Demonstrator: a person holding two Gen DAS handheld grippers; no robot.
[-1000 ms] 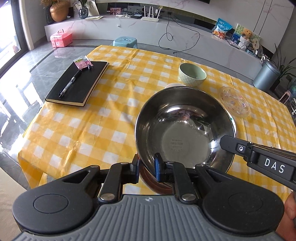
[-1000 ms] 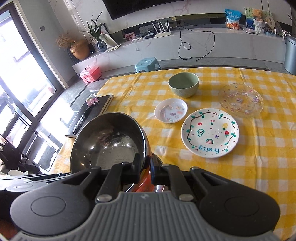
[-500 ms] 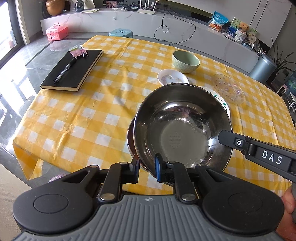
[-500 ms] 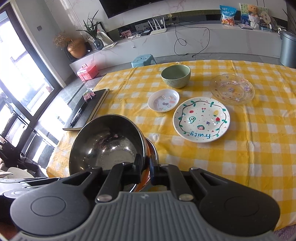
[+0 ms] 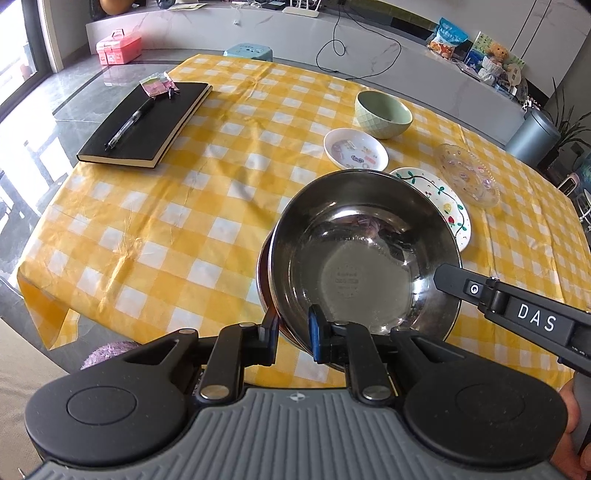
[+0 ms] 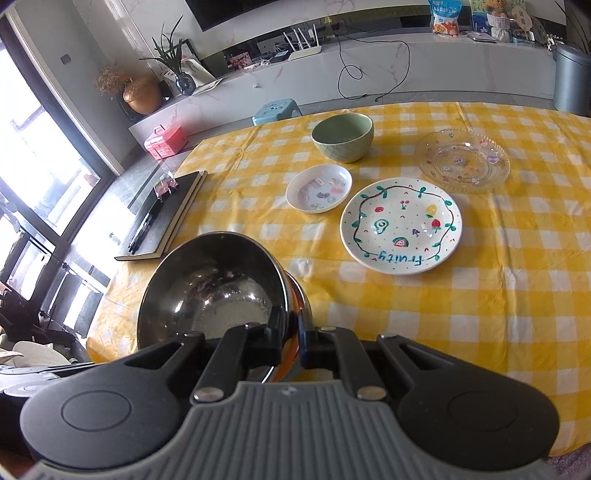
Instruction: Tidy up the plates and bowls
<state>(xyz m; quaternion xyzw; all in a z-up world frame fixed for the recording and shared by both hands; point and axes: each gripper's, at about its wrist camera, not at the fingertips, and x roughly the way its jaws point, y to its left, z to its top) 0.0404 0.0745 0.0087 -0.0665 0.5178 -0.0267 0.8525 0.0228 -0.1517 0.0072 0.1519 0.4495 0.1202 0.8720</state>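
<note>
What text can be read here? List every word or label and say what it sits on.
"DAS": white letters on the right hand-held gripper, seen in the left wrist view.
"Fruity": blue hand lettering on the painted white plate.
Stamped marking in the base of the steel bowl: too small to read.
Snack bag print on the far counter: too blurred to read.

Bright daylight pours in from the tall windows [image 6: 33, 155] on the left, which are blown out to white. Glare streaks the shiny stainless steel bowl [image 5: 364, 254] and the glossy grey floor [image 5: 33, 125]. Fisheye distortion bends the edges; the right wrist view looks slightly soft.
</note>
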